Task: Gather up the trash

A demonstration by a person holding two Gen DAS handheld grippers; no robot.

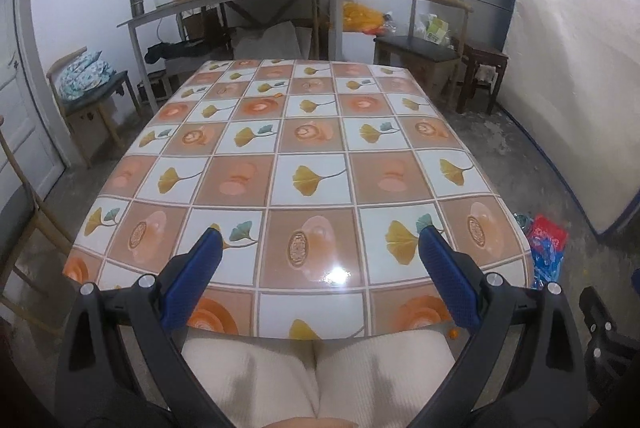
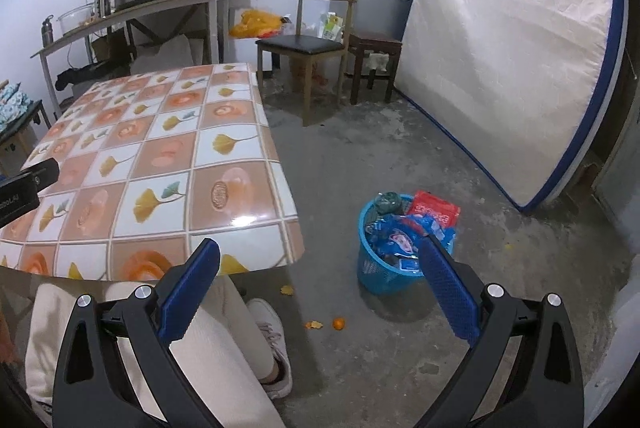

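Right wrist: blue basket brimming with wrappers.

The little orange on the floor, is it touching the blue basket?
Apart. The right wrist view shows the little orange lying on bare grey floor, with a clear strip of floor between it and the blue basket.

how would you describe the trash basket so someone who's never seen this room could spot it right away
Start at the dining table with the orange-and-white floral tiled cloth, then look down at the grey concrete floor off its right side. There stands a round bright blue plastic mesh basket, stuffed with blue and red wrappers, the only blue container on the floor.
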